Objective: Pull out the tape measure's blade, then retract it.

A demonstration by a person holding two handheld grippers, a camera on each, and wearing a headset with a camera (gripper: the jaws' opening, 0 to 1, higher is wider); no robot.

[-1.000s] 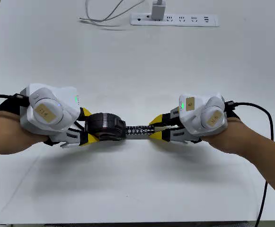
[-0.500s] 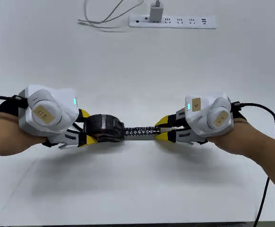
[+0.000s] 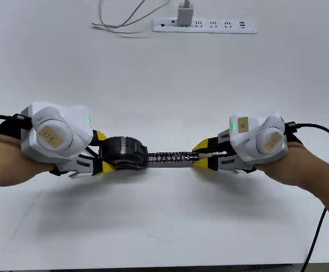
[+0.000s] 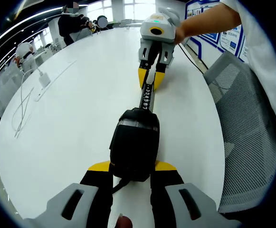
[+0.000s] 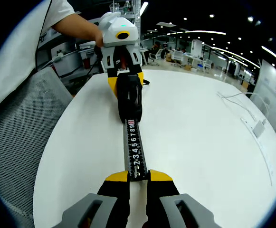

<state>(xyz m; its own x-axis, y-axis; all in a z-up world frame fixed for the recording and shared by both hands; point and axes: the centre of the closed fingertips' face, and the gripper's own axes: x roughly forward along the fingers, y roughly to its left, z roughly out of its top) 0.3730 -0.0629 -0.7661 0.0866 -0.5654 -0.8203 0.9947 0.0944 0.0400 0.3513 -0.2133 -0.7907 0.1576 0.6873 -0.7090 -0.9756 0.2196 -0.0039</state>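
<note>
The black tape measure case point(image 3: 123, 153) rests on the white table, clamped by my left gripper point(image 3: 103, 153); its yellow-tipped jaws press both sides of the case point(image 4: 134, 143). A numbered blade point(image 3: 172, 157) runs rightward out of the case to my right gripper point(image 3: 201, 155), which is shut on the blade's end. In the right gripper view the blade point(image 5: 134, 148) stretches from my right gripper point(image 5: 138, 176) up to the case point(image 5: 129, 99), with the left gripper point(image 5: 121, 88) behind it. The left gripper view has the right gripper point(image 4: 151, 79) at the blade's point(image 4: 147, 98) far end.
A white power strip point(image 3: 204, 25) with a plugged charger and a grey cable point(image 3: 119, 20) lies at the table's far edge. A grey mesh chair point(image 4: 242, 123) stands beside the table. The near table edge point(image 3: 153, 265) runs just below my hands.
My right gripper has moved rightward with the blade's end, drawing more blade out of the case. My left gripper and the case stay about where they were.
</note>
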